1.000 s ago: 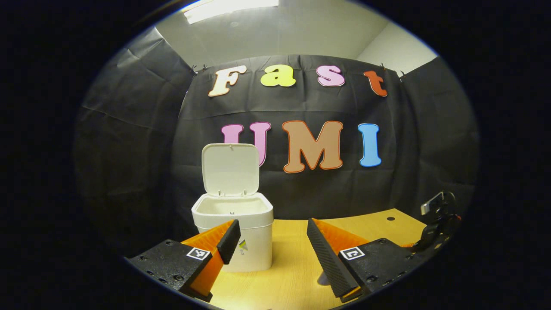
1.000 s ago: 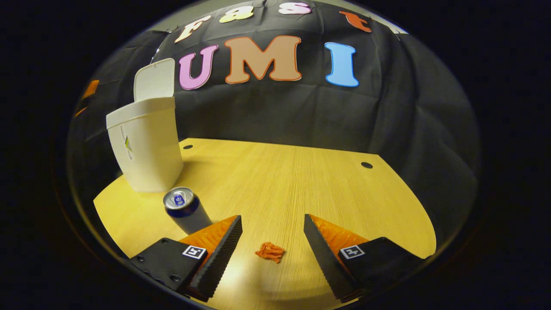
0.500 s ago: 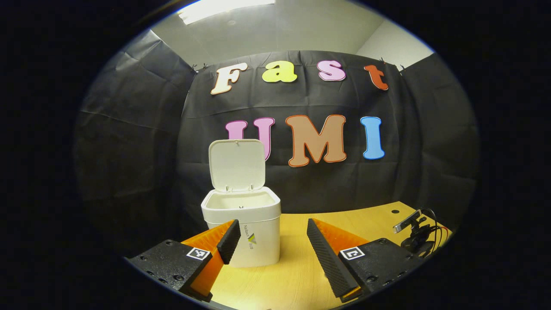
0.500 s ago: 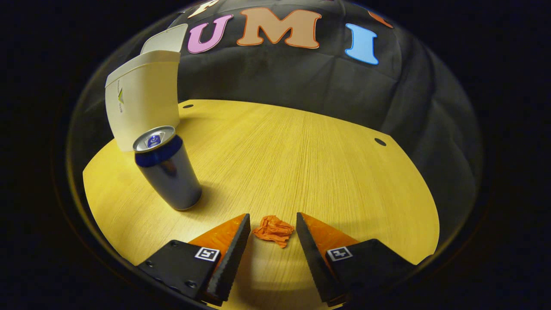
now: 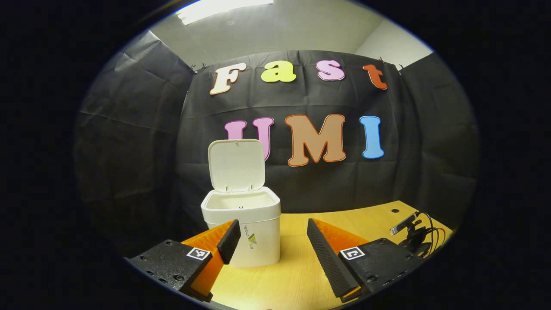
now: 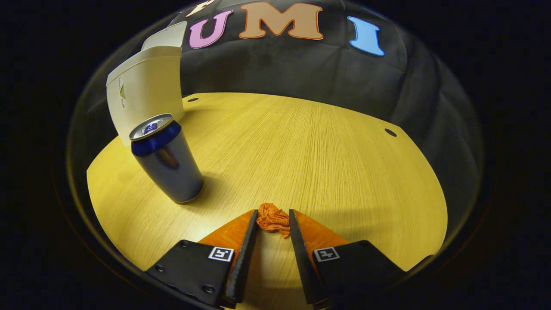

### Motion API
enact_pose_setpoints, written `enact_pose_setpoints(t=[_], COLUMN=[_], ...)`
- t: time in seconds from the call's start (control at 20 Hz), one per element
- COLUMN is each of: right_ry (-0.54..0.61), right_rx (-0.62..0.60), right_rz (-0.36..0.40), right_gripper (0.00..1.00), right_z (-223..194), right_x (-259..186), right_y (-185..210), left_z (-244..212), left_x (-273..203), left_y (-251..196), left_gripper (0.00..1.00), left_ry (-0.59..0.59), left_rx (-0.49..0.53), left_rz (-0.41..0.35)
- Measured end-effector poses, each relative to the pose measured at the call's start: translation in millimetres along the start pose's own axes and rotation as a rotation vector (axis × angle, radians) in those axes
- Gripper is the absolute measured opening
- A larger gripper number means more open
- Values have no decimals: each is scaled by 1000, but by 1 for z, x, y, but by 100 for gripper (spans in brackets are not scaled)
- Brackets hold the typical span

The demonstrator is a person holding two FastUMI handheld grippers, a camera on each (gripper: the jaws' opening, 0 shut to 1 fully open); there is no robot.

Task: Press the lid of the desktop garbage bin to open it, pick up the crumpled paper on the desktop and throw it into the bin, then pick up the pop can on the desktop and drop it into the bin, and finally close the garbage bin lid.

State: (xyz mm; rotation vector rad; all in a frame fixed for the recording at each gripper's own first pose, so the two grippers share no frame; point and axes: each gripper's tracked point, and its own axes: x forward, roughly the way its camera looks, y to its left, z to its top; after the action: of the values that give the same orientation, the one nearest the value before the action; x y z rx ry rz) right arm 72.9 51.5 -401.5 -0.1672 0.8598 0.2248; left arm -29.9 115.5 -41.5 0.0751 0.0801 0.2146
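Right gripper (image 6: 273,214) has narrowed, now clamped on paper (image 6: 273,219) beside can (image 6: 168,163); left gripper (image 5: 271,226) apart.

In the right gripper view we are seeing the crumpled paper (image 6: 273,218) lying on the counter (image 6: 327,155) between our right claw's (image 6: 273,214) fingertips. The pop can (image 6: 165,160) is standing upright to its left, with the bin (image 6: 146,92) sitting just behind the can, lid (image 6: 165,36) standing up.

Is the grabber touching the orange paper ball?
Touching. In the right gripper view, both fingers of the right gripper press against the paper ball with no gap showing.
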Motion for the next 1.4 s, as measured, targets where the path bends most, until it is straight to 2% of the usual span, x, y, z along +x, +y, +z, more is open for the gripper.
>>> enact_pose_setpoints(t=[0.1,0.25,0.35,0.45,0.65,1.05,1.15,1.2,1.4], right_ry=[2,-51,-131,-229,-396,-639,-691,-704,-721], right_rx=[13,31,46,43,23,-67,-107,-122,-145], right_rz=[18,30,53,73,137,296,322,334,379], right_gripper=[45,45,47,44,44,44,46,43,46], right_z=[2,22,56,97,172,309,335,345,375], right_x=[-3,-19,-39,-63,-113,-191,-198,-199,-188], right_y=[1,0,3,9,37,135,166,181,234], left_z=[1,1,4,5,8,0,-5,-8,-15], left_x=[1,2,5,7,11,13,14,14,12], left_y=[-1,-2,-4,-6,-8,25,38,45,74], left_gripper=[93,93,93,93,94,94,94,94,94], left_ry=[-1,-2,-9,-14,-30,-32,-25,-20,-14], left_rx=[-2,-4,-13,-26,-45,-98,-109,-116,-128], left_rz=[-4,-9,-14,-22,-37,-20,-10,-4,19])
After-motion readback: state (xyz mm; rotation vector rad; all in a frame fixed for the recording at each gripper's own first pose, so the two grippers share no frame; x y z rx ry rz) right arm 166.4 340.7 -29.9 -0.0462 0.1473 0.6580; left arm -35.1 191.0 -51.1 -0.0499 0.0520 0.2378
